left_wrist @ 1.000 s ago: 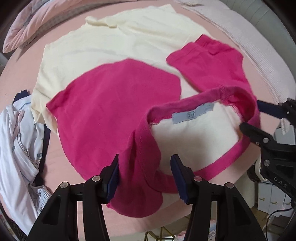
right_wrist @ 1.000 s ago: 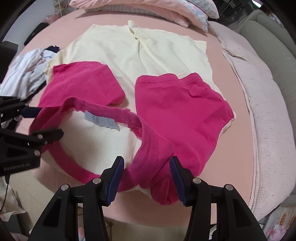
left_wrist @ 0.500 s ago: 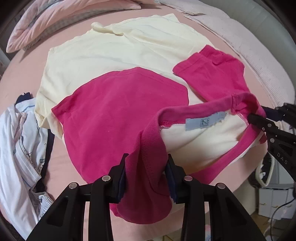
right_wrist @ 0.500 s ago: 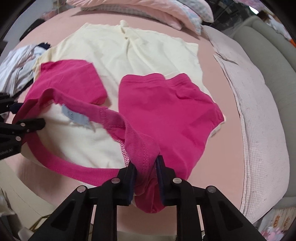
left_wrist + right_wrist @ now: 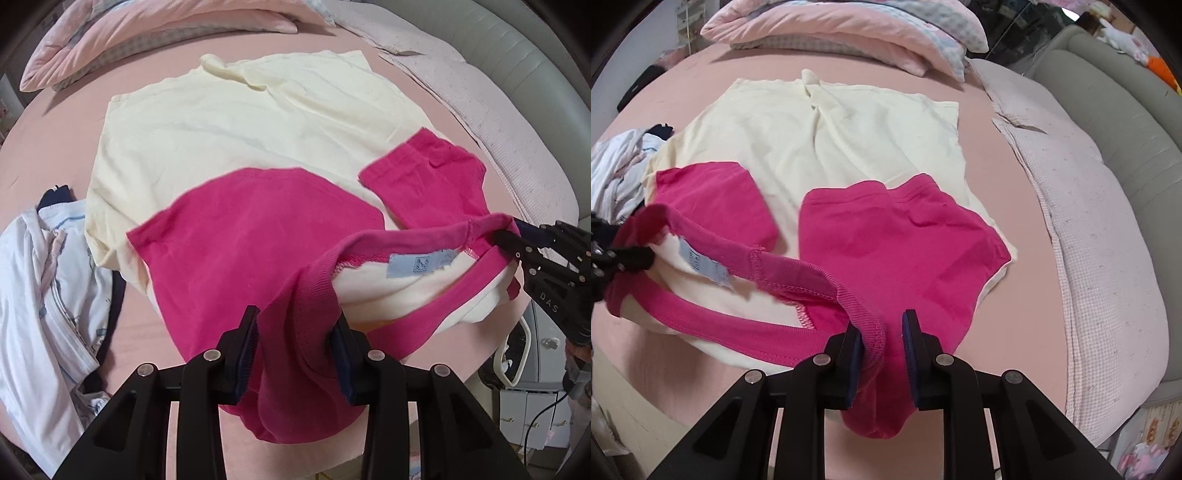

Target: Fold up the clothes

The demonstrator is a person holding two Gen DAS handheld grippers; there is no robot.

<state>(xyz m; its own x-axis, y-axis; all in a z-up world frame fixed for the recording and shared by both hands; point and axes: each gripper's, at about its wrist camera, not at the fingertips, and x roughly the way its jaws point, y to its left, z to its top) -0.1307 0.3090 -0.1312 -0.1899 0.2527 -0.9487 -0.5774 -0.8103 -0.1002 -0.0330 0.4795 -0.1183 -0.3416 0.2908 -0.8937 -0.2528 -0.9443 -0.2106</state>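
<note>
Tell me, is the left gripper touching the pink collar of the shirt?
Touching. The left wrist view shows the left gripper with both pads pressed against a bunch of the pink collar, which fills the space between its jaws.

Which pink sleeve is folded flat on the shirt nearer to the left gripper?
The big pink sleeve, spread wide right above the left gripper. The other pink sleeve is smaller in this view and lies off toward the right gripper.

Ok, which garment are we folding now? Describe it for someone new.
On the pink bed, find the cream shirt spread flat. Its magenta sleeves and collar, with a pale blue neck label, distinguish it from the white clothes pile beside it.
</note>
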